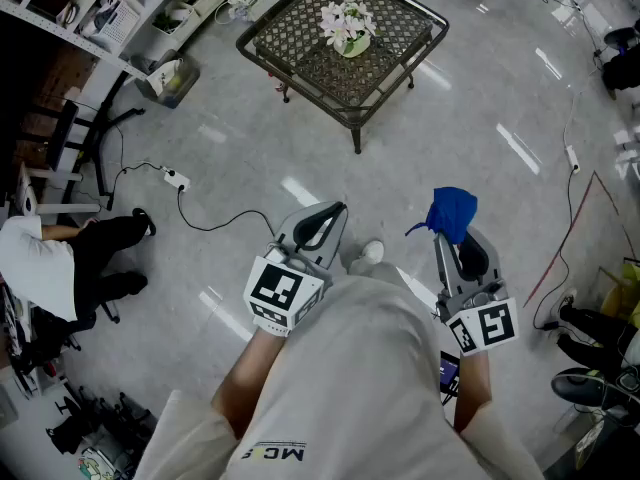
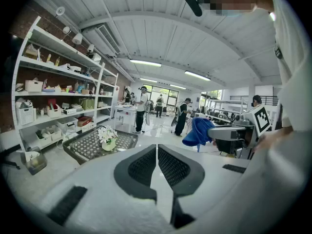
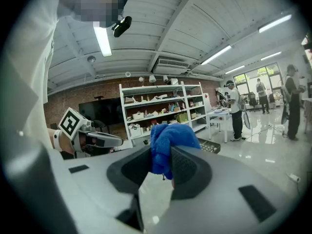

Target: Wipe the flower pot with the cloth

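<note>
A: What may go wrong from here?

B: The small pale flower pot [image 1: 352, 47] holds white-pink flowers [image 1: 344, 21]. It stands at 12 o'clock on the dark metal mesh table [image 1: 268, 41], well apart from both grippers. I think it could tip under wiping if nothing steadies it.

A: And the jaws?

B: The left gripper [image 1: 333, 211] is pressed together on nothing. The right gripper [image 1: 452, 236] pinches the bunched blue cloth [image 1: 452, 211].

Grey hand-held two-jaw grippers: two, the left gripper [image 1: 338, 208] and the right gripper [image 1: 451, 236]
Black-and-white marker cubes: two, the left cube [image 1: 283, 293] and the right cube [image 1: 487, 325]
Crumpled blue cloth [image 1: 452, 211]: one
Pale round flower pot [image 1: 352, 46] with white-pink blossoms: one
Dark square metal lattice table [image 1: 290, 38]: one
White floor power strips: two, the left strip [image 1: 176, 179] and the right strip [image 1: 571, 156]
</note>
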A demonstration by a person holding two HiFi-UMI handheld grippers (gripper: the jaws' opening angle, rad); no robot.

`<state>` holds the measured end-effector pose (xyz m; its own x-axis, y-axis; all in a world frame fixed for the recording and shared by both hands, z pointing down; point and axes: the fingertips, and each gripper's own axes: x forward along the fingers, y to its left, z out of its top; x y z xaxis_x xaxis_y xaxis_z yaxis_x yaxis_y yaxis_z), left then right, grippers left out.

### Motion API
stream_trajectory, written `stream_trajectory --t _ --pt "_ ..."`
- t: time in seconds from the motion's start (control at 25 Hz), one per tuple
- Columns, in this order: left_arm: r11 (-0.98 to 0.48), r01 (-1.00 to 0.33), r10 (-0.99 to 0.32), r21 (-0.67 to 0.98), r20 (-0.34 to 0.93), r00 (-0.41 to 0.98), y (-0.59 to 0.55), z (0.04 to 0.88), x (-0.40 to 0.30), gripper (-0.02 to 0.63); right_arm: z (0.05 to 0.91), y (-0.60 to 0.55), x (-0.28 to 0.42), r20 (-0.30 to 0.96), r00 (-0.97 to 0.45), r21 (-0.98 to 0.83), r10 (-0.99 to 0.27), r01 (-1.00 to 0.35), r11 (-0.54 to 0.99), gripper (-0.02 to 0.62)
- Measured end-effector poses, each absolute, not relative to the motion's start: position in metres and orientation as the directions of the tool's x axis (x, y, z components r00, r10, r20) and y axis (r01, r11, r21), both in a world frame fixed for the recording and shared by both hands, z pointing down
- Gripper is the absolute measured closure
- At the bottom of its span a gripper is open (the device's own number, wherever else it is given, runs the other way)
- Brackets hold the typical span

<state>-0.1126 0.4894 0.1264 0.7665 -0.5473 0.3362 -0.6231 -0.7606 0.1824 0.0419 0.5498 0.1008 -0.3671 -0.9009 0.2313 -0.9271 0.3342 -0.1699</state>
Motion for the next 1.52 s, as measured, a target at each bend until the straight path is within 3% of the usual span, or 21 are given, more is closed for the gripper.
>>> stream_trajectory --t 0.6,0.92,1.2,1.52 --pt "-0.732 -0.658 -0.577 0.177 0.353 0.737 0.441 0.141 -0.093 0.574 0.107 0.487 0.066 0.203 -0.413 -0.178 -0.888 -0.907 0.381 0.485" --pt "-0.700 -0.676 -0.600 0.230 0.324 0.731 0.309 0.158 -0.087 0.573 0.112 0.352 0.065 0.210 -0.433 -0.197 -0.877 -0.897 0.396 0.480" --pt "-0.727 -0.648 -0.558 0.226 0.356 0.750 0.166 0.157 -0.066 0.573 0.111 0.199 0.076 0.243 -0.464 -0.161 -0.852 -0.885 0.437 0.480" --pt "-0.694 -0.691 -0.587 0.204 0.396 0.706 0.073 0.172 -0.054 0.574 0.106 0.101 0.085 0.234 -0.522 -0.180 -0.820 -0.852 0.491 0.480"
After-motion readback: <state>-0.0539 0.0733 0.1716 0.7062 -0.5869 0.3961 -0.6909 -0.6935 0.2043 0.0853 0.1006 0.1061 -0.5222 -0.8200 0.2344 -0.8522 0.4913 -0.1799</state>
